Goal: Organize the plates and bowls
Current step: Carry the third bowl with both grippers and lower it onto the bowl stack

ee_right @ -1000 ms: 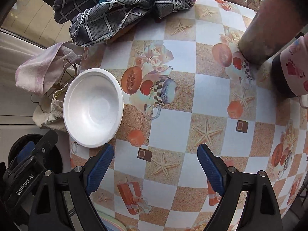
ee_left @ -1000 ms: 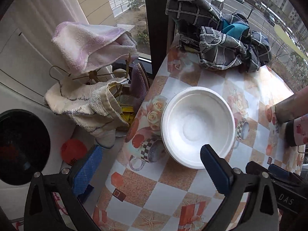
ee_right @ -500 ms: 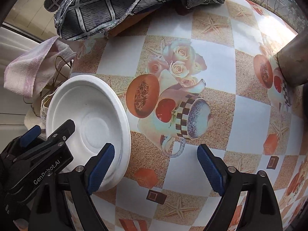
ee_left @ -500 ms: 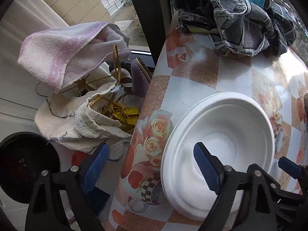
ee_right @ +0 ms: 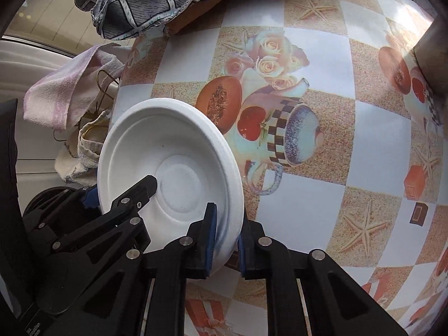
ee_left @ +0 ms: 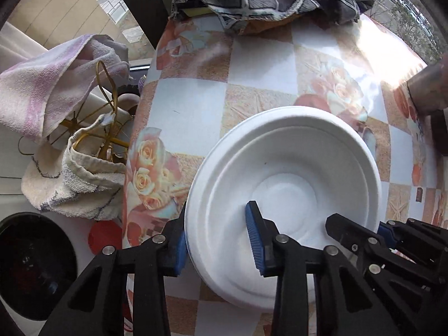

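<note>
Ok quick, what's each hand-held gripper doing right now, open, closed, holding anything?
Left hand-held gripper: closed on the near-left rim of the white bowl.
Right hand-held gripper: closed on the same bowl's near-right rim.

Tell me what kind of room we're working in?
Likely a home laundry or balcony nook: a table with a printed oilcloth beside a washing machine door, towels on a wire hanger, and a window onto the street.

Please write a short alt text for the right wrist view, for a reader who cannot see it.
The right gripper clamps the near rim of a white bowl on a patterned tablecloth, while the left gripper holds its opposite side. A checked cloth lies behind.
</note>
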Tool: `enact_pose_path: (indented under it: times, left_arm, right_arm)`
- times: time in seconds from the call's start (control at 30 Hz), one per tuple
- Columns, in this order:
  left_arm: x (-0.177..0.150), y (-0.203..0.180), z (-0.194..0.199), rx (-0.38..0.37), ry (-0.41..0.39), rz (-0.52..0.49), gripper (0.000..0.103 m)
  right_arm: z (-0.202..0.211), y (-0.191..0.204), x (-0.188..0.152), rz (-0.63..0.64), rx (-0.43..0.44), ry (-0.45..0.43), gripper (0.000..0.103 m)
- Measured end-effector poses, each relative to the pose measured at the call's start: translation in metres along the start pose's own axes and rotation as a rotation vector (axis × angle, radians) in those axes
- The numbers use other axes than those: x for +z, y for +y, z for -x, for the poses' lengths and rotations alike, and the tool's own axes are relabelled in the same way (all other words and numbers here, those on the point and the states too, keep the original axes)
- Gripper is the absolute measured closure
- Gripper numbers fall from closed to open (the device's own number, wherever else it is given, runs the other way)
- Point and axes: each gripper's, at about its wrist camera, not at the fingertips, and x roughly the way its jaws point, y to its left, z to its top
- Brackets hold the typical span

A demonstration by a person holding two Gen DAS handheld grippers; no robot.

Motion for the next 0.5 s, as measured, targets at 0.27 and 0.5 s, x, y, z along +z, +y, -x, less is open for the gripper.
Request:
enact_pose_path:
  times: [0.27, 0.5]
  left_arm:
    - [-0.078, -0.069, 0.01, -0.011, 0.023, -0.139, 0.063]
    - [-0.164, -0.109, 0.017, -0.054, 0.079, -0.221, 0.062]
  right_arm:
    - [0.021, -0.05, -0.084, -0.088, -0.053, 0.027, 0.087]
    - [0.036, -0.084, -0.18, -0.184, -0.088, 0.078, 0.087]
